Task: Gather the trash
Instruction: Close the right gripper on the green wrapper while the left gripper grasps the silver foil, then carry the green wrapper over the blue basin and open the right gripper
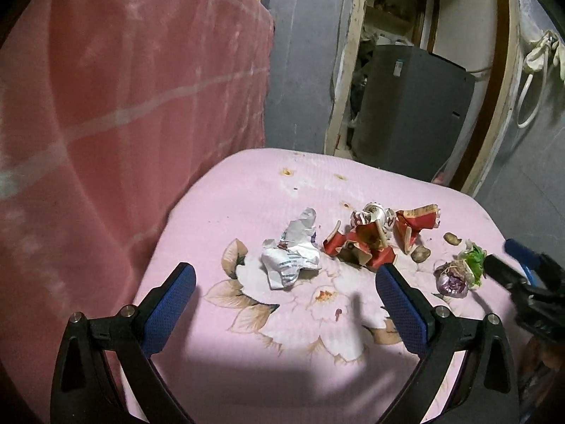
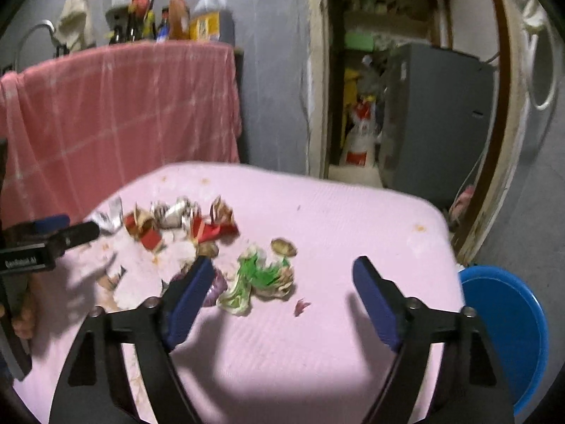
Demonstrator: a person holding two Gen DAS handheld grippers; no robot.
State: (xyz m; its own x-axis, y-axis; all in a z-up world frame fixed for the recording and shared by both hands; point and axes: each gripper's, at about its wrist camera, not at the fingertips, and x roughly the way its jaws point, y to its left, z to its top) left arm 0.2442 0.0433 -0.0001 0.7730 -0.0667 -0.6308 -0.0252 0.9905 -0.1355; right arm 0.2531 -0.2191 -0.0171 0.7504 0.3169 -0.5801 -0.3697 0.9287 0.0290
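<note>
Trash lies on a pink flowered table cover (image 1: 247, 198). A crumpled white wrapper (image 1: 291, 251) sits just ahead of my left gripper (image 1: 284, 279), which is open and empty. Torn red packaging (image 1: 367, 238) lies to its right, then brown peel bits (image 1: 420, 252) and a green-and-purple scrap clump (image 1: 459, 272). In the right wrist view my right gripper (image 2: 284, 272) is open and empty, with the green scrap (image 2: 257, 277) between its fingers. The red packaging (image 2: 208, 228) and white wrapper (image 2: 106, 217) lie beyond. The right gripper also shows at the left view's right edge (image 1: 508, 261).
A pink checked cloth (image 1: 123, 106) hangs close on the left. A blue round bin (image 2: 508, 332) stands beside the table's right edge. A grey appliance (image 1: 409, 113) stands in the doorway behind. Bottles (image 2: 208, 14) stand on the shelf above the cloth.
</note>
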